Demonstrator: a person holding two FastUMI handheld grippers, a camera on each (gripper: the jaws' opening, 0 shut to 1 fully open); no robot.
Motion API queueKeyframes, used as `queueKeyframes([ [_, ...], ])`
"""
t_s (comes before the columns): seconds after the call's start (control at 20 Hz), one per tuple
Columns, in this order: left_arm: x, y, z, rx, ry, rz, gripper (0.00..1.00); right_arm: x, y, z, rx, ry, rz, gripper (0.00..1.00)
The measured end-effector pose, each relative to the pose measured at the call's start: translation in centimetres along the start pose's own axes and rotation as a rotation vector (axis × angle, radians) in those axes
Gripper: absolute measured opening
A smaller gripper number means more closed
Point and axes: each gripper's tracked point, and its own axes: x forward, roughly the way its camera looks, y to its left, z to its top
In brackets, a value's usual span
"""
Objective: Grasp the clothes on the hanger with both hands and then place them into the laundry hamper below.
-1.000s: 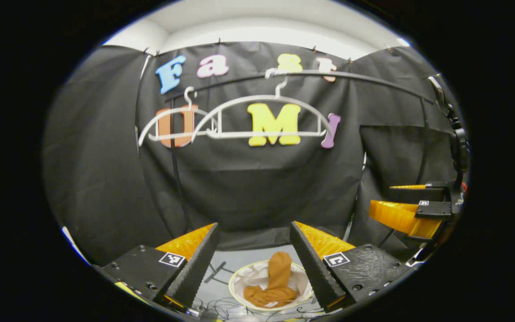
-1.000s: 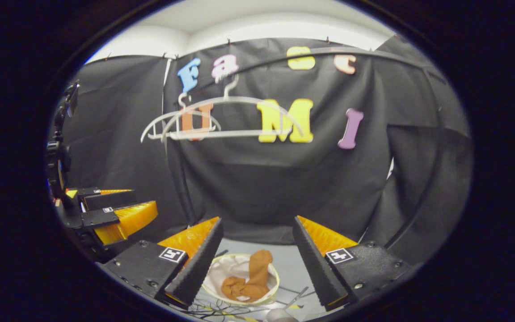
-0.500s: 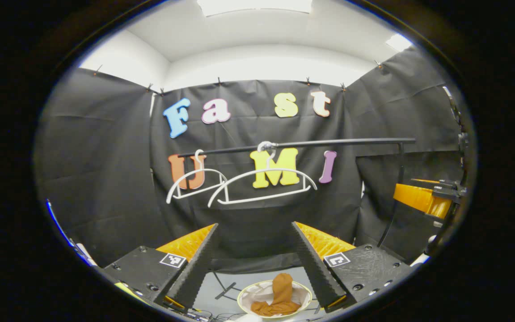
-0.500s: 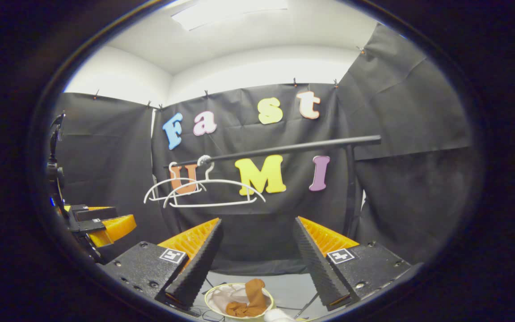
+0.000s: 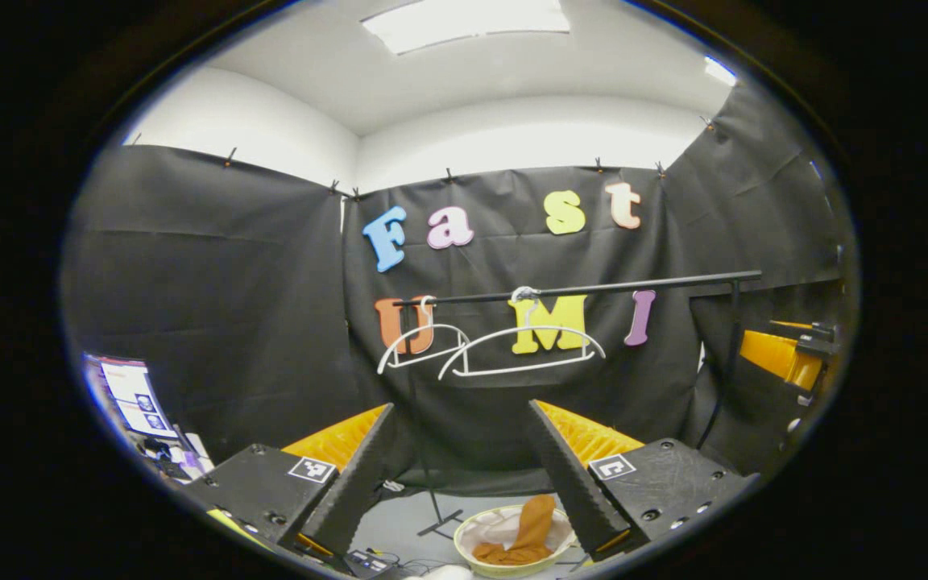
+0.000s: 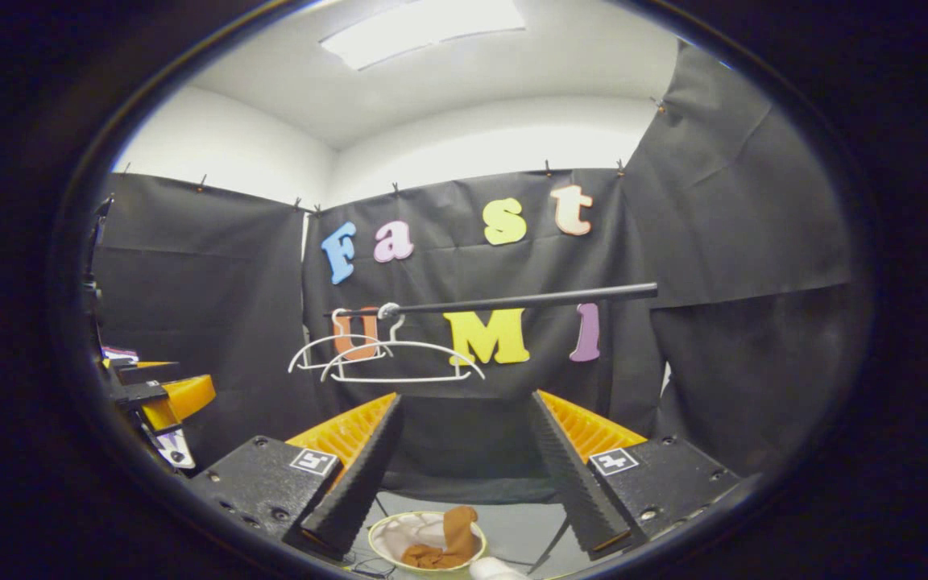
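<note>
An orange-brown garment lies crumpled in the round white hamper on the floor; the garment and hamper also appear low in the right gripper view. Two bare white hangers hang from the black rail. My left gripper stands open and holds nothing, well back from the rail. My right gripper is open and holds nothing too. The right gripper sits at the left gripper view's right edge, and the left gripper at the right gripper view's left edge.
The rail stands on a thin black pole with a floor foot. Papers and small items lie at the far left. Cables trail on the grey floor by the hamper.
Both grippers have drawn back and tilted upward; rail, hangers and hamper look smaller and farther off. The garment stays in the hamper. Both grippers remain open.
</note>
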Motion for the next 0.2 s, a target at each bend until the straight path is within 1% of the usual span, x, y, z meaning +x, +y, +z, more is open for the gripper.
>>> queueKeyframes([
  [0.2,-1.9,-0.1,0.3,-0.019,0.008,0.042,1.00,-0.7,0.1,-0.6,0.001,0.029,0.048,1.00],
])
